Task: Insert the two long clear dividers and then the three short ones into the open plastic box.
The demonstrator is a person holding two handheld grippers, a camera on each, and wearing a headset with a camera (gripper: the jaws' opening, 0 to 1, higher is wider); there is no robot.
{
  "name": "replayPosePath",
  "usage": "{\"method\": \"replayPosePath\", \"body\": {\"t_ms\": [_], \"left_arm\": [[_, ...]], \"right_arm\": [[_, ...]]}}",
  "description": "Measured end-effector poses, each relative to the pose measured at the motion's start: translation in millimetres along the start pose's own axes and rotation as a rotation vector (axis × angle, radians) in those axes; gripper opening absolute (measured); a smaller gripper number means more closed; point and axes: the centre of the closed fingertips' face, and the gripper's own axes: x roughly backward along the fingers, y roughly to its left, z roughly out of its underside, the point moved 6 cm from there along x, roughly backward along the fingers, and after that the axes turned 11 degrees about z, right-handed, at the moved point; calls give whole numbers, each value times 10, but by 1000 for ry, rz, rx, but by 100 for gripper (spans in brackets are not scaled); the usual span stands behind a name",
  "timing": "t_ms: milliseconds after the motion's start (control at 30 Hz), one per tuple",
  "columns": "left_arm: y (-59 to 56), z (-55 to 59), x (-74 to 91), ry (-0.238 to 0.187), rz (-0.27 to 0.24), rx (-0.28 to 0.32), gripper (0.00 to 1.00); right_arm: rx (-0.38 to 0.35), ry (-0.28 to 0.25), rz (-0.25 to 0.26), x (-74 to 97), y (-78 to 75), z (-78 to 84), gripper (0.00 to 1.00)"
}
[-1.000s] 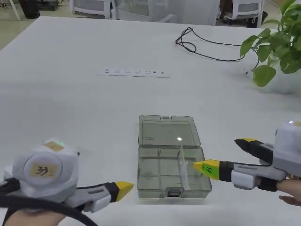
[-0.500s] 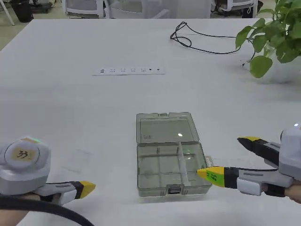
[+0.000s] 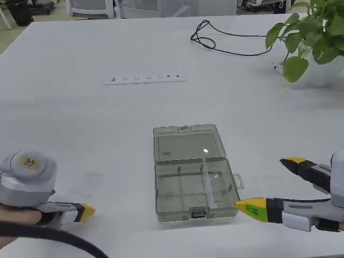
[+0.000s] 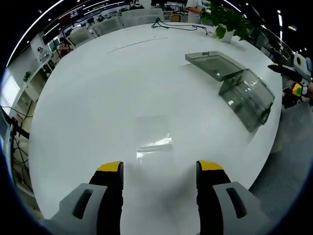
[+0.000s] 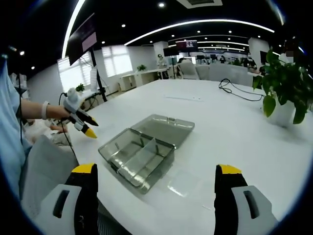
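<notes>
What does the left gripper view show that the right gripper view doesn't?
Left gripper view: a clear divider lying flat on the table, just ahead of the open left hand-held gripper. Right gripper view: a divider standing inside the open plastic box, plus clear pieces lying flat on the table beside it. Both: the box with its lid folded back, the plant and the power strip.

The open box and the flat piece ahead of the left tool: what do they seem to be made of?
The box looks like smoky translucent hard plastic, glossy: a light glints on its lid. The divider on the table seems thin clear plastic, nearly invisible but for bright edges.
</notes>
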Motion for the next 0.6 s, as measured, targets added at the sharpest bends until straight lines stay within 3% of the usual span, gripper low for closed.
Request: {"method": "replayPosePath", "body": {"t_ms": [200,600], "left_arm": [[7,-1,-76,68,13,18,54],[-4,-15,-70,101,13,13,42]], "right_arm": [[14,-12,-1,59,-4,-6,100],[-9,-16,14,125,-46,83,100]]}}
